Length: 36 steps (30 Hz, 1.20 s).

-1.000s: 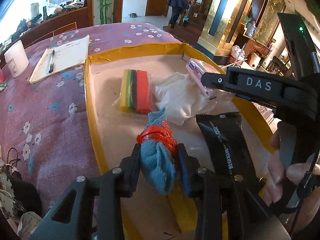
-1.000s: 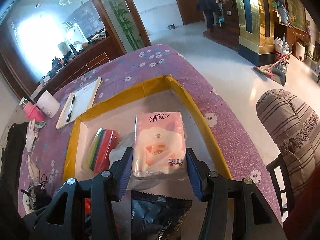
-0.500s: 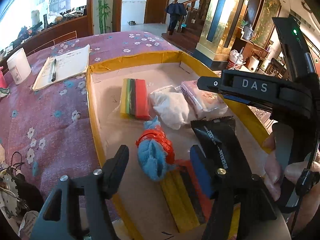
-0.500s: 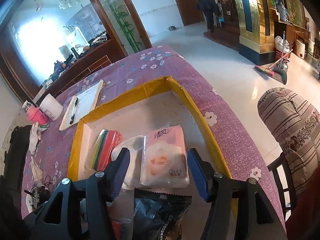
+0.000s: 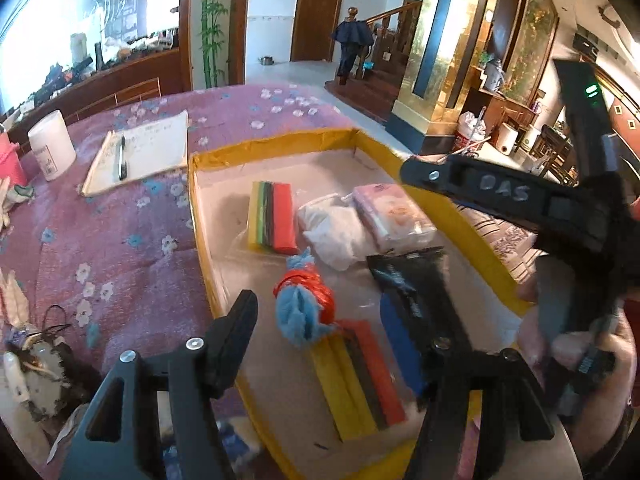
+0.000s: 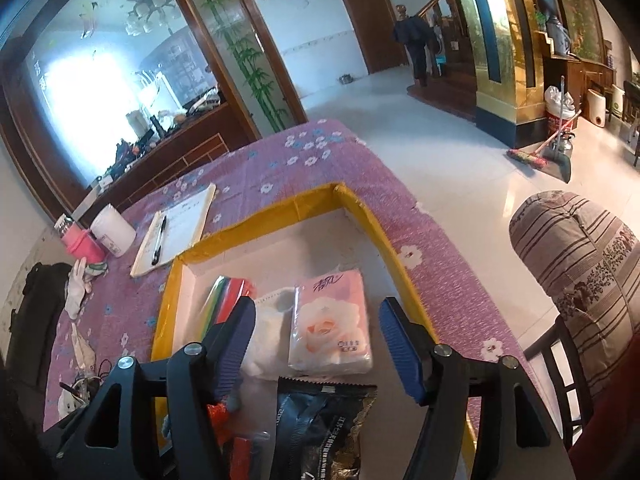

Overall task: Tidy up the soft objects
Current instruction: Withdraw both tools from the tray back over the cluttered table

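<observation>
Shallow yellow-rimmed cardboard tray (image 5: pixel 472 224) on a purple floral-print tablecloth (image 5: pixel 120 240).

Left gripper (image 5: pixel 320 320): jaws spread, holding nothing. Blue fluffy cloth bundle tied with red plastic (image 5: pixel 304 308) lies on the tray floor between and just beyond the tips, pads clear of it.

Right gripper (image 6: pixel 318 336): jaws opening, nothing pinched. Pink tissue pack with a rose print (image 6: pixel 330 324) lies flat in the tray ahead of the gap, free of both pads. Chinese characters at its top; small label below too fine to read.

Also in the tray: black foil pouch (image 6: pixel 320 432) with white print, partly legible, digits like "20"; white crumpled plastic bag (image 5: pixel 336 232); two striped multicolour sponge packs, far one (image 5: pixel 272 216), near one (image 5: pixel 360 372).

In the left view, "DAS" in white shows on the right gripper's black body.

On the cloth: white notepad (image 5: pixel 140 156) with black pen (image 5: pixel 122 156).
</observation>
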Each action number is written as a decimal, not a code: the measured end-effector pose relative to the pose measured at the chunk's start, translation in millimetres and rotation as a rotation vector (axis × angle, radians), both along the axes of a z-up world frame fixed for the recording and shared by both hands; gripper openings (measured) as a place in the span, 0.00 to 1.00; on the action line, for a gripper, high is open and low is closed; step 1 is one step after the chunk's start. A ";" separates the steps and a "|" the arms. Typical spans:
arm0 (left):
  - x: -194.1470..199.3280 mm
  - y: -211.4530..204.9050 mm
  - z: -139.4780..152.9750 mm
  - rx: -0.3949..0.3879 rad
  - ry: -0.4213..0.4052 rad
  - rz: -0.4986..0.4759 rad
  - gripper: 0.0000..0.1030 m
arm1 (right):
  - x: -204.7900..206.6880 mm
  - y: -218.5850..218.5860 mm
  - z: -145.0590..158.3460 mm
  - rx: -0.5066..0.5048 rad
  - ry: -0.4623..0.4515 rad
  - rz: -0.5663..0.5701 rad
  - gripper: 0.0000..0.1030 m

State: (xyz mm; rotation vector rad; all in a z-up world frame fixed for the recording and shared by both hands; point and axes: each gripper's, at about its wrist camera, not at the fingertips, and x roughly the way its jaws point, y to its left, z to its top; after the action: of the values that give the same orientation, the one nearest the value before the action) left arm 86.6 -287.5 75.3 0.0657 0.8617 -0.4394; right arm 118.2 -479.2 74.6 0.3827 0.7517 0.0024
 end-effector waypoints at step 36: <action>-101.0 210.2 -3.5 0.018 -0.218 0.304 0.72 | -148.2 203.3 3.1 -0.534 -0.190 0.116 0.85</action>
State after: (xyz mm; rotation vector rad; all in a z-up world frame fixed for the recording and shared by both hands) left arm -14.4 -77.3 71.8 -0.0015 0.6474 -0.1361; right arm -30.0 -275.9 77.7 -0.1692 0.5576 -0.0517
